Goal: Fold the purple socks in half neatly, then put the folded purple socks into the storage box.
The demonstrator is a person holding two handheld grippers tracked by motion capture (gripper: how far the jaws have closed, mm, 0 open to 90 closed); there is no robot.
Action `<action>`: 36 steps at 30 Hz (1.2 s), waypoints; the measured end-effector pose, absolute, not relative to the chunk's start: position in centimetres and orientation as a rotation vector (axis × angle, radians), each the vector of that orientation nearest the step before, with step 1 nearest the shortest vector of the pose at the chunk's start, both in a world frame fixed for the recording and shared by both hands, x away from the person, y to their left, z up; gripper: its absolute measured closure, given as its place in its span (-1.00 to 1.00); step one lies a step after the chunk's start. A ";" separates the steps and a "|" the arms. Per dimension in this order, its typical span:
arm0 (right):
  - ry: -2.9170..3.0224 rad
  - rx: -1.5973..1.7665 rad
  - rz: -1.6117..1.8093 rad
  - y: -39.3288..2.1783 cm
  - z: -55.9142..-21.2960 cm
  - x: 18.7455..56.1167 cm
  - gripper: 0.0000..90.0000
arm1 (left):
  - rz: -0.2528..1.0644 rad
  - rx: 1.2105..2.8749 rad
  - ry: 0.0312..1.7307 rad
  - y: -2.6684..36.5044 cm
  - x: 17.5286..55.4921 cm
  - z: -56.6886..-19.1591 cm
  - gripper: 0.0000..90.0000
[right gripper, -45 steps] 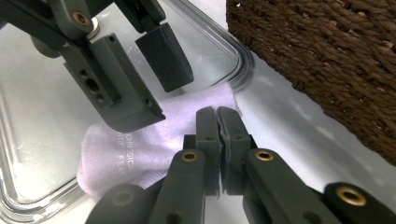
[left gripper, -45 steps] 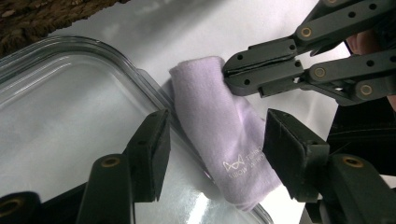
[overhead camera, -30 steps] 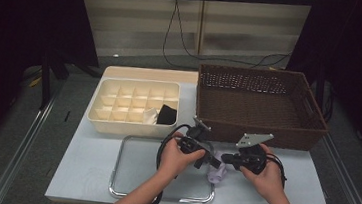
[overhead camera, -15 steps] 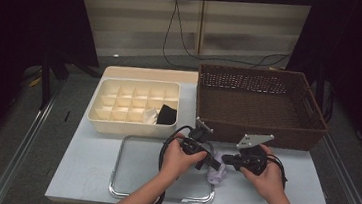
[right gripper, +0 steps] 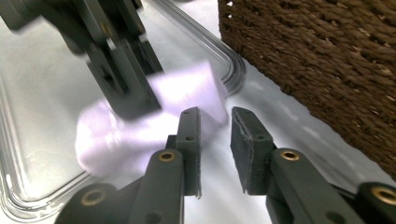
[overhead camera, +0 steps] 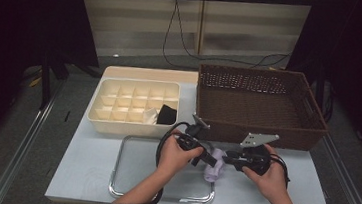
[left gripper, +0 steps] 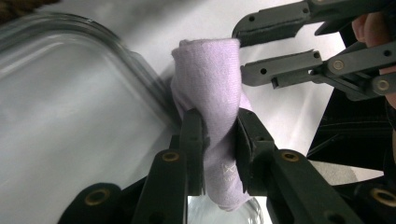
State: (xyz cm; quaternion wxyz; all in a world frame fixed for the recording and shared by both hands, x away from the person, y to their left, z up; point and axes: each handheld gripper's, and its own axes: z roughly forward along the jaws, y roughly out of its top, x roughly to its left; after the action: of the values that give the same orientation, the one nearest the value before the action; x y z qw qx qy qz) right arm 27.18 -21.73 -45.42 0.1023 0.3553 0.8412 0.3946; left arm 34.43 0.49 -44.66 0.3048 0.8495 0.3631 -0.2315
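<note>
Here the left gripper (left gripper: 219,140) has just been closing, and its black jaws now pinch the small rolled lilac knit cloth (left gripper: 210,107) about its lower half; in the left gripper view the pads press into the fabric from both sides, so the cloth bulges above and below them. That hold looks meant to keep the roll from unwinding while the other tool lets go. The right gripper (right gripper: 215,135) has just been opening: in its own view the two jaws stand a narrow way apart with nothing between them, the cloth lying just beyond their tips. I judge this a hand-over, the left taking the roll as the right frees it.

In the high view the cloth (overhead camera: 214,164) sits between the two grippers, at the right edge of the shiny rounded metal tray (overhead camera: 131,177), partly over its rim, near the front of the white table (overhead camera: 82,163). Its long axis runs roughly from near to far, tilted a little; which end is the open one I cannot tell.

Farther off, the dark brown woven wicker basket (overhead camera: 317,130) stands at the far right, and the cream plastic box divided into small compartments (overhead camera: 131,125) at the far left, with a black item and a pale one in its near right cells.
</note>
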 end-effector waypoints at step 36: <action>2.464 1.069 1.229 -21.6 -45.0 27.0 -0.79 | -0.502 2.272 1.015 7.6 36.5 -40.5 0.64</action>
State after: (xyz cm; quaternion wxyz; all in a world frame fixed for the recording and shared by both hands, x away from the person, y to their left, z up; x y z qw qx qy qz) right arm 27.00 -21.62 -45.00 0.0938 0.3603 0.8305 0.4143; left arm 36.50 7.60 -40.48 0.2970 0.8546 0.3818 -0.1887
